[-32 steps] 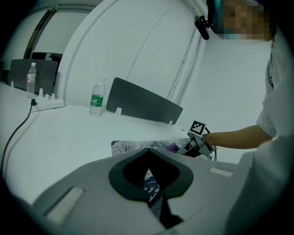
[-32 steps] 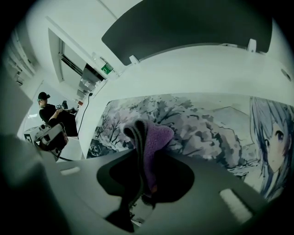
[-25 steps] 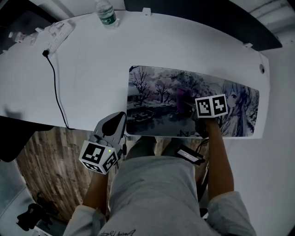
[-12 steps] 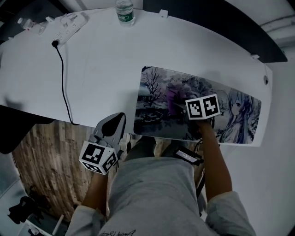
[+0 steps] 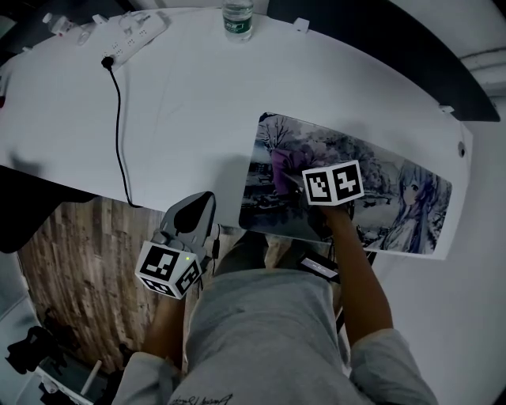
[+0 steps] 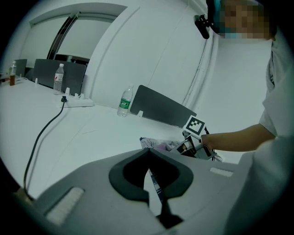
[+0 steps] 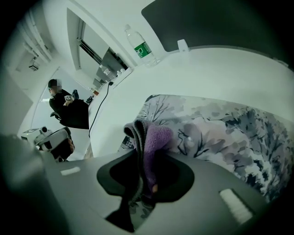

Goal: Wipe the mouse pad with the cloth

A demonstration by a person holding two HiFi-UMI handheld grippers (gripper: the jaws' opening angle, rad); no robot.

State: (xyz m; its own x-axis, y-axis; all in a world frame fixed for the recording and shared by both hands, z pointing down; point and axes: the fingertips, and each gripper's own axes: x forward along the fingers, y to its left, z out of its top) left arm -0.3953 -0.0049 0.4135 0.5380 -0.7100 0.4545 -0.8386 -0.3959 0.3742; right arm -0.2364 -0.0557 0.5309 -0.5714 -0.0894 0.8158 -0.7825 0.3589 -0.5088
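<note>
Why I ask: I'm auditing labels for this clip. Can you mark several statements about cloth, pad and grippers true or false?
1. The right gripper is shut on the purple cloth, over the mouse pad. True.
2. The left gripper presses the mouse pad. False: it is off the pad, by the table's near edge, shut, empty.
3. The water bottle stands on the pad. False: it stands on bare table, far edge.
4. A power strip with a black cable lies at the table's far left. True.
</note>
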